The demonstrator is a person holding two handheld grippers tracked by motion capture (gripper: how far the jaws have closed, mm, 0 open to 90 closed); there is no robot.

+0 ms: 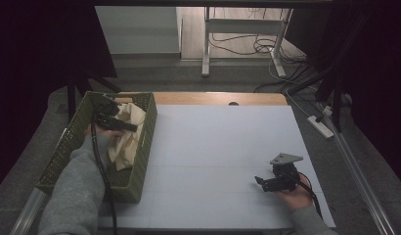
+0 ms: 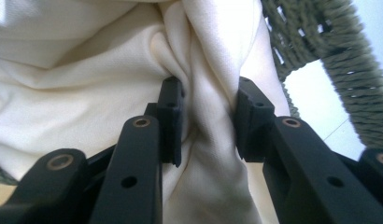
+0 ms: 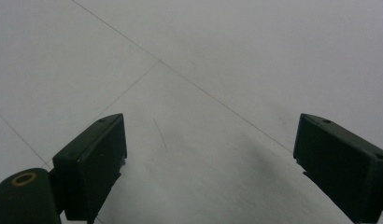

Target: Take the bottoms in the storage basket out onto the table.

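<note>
1. Pinching a bunched fold of the cream cloth [image 2: 199, 93], the left gripper [image 2: 206, 119] has both pads pressed into the fabric, which fills the gap between them.
2. From the high view, the cloth [image 1: 127, 134] lies inside the woven green basket [image 1: 144, 147] at the table's [image 1: 223, 147] left edge, toward the far corner, with the left gripper [image 1: 132, 127] over it.
3. Judging by this, the grasp is made, while lifting the cloth clear of the basket is left to do.
4. Near the right edge, the right gripper [image 1: 259, 182] rests by the table's near corner, jaws spread wide over bare surface.
5. No brand, label or readable writing shows anywhere.
</note>
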